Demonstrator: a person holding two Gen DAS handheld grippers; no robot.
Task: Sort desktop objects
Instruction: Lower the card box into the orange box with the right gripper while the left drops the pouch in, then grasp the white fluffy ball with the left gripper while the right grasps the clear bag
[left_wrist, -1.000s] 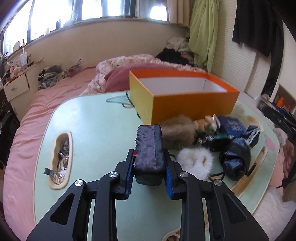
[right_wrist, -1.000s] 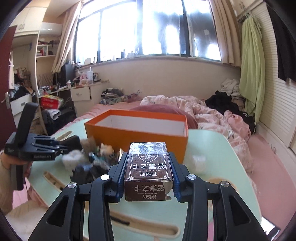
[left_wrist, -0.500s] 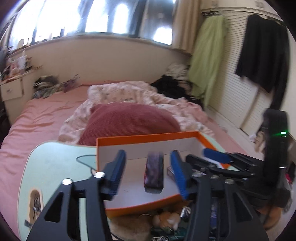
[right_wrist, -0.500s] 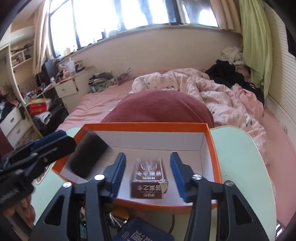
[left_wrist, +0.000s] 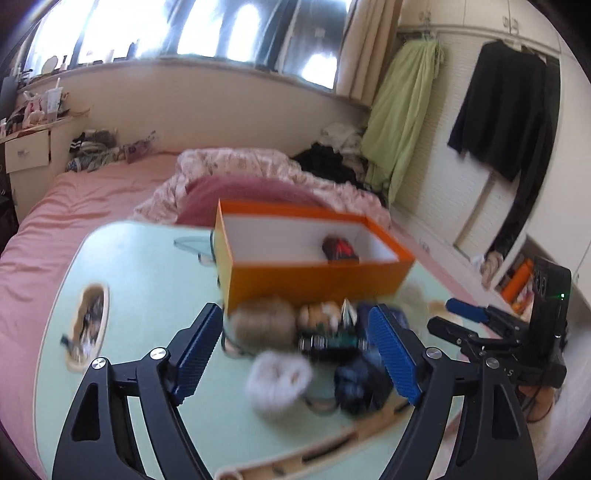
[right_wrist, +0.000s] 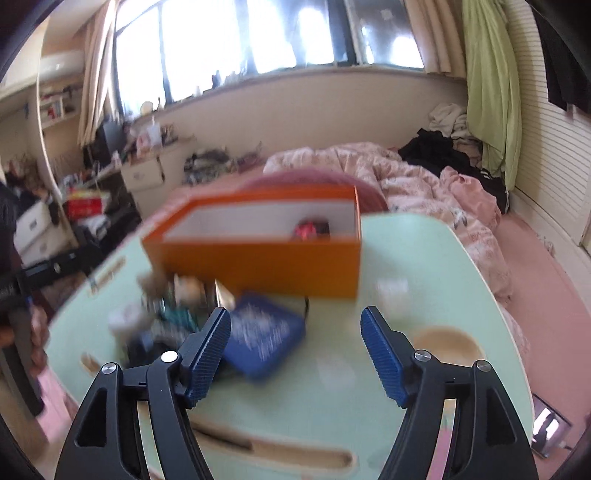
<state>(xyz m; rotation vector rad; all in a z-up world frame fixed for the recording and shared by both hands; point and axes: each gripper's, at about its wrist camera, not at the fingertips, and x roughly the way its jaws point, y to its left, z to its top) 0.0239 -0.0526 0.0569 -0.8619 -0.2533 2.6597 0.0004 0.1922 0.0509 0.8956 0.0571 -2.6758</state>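
Item: orange box, open-topped, on the pale green table, far side from both cameras. Contents visible: one dark object with red marking against the right inner wall; motion blur prevents naming it. The rest of the interior is hidden by the near wall.

Item: unsorted pile, on the table just in front of the box. Includes a tan fur ball, a white fluffy ball, a small plush toy, a dark bundle and a blue box. All blurred.

Item: left tongs, spread wide, nothing between the pads; the pile lies beyond them. Their jaws have just been opening.

Item: right tongs, spread wide and empty, the blue box just beyond the left pad. Their jaws have likewise just been opening.

Handling note (judgement): the step in hand appears to be picking the next pieces from the pile. Suggested: one object per tongs, each taking the piece nearest its own side so the two do not cross; settle the pads on both sides before squeezing; grip the soft fur balls across the middle and the blue box across its narrow sides.

Change from one second earlier: the left tongs then pinched a dark pouch and the right a brown printed carton; both are now empty. Half a second ago both pieces sat loose between opened pads over the box.
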